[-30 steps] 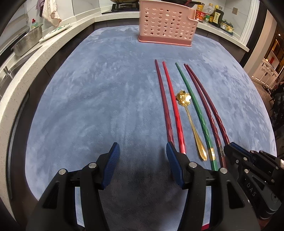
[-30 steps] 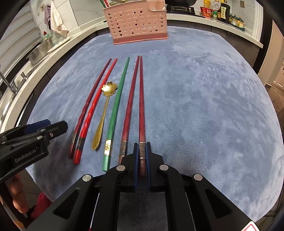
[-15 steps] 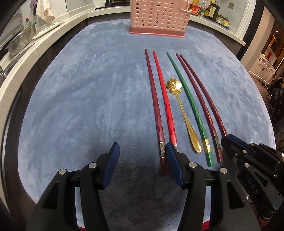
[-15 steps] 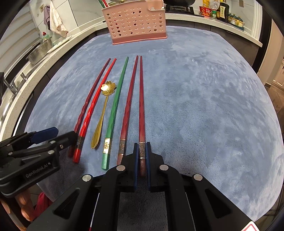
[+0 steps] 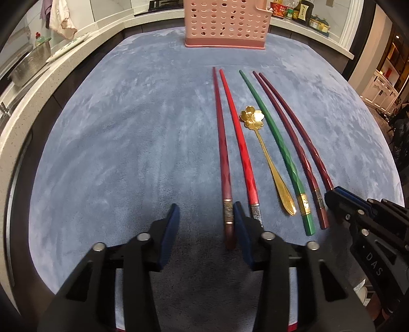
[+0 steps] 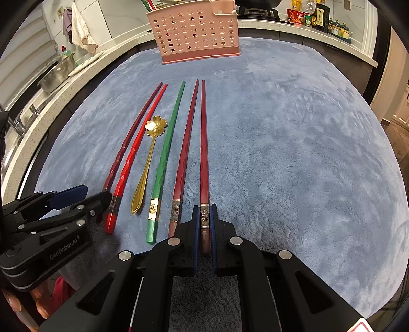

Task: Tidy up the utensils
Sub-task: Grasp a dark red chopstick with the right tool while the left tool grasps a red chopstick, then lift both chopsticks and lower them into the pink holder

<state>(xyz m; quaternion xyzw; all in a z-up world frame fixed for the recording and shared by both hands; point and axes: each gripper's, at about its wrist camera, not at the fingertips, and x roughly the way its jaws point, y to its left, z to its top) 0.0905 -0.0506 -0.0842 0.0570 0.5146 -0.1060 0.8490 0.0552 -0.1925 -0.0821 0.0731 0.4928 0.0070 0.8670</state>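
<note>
Blue-grey fuzzy mat covers the table, utensils laid in a row on it, all pointing toward the pink perforated holder at the far edge. Right tongs pressed together, pinching the butt end of the rightmost dark red chopstick, which lies flat on the mat; its twin dark red chopstick lies just beside it on the left, untouched. Next over: green chopstick, gold flower-bowl spoon, bright red chopstick, then leftmost maroon chopstick. Left tongs spread, jaws have just been closing; the leftmost maroon chopstick's butt end sits between them, right against the inner face of the right pad, left pad well apart from it, so no pinch. Bright red one's end passes behind that right finger. A green and a red stick already poke out of the holder top in the right wrist view. Steel colander and bottles on the counter behind. Fingers of a person's hand show under the left tongs body.
</note>
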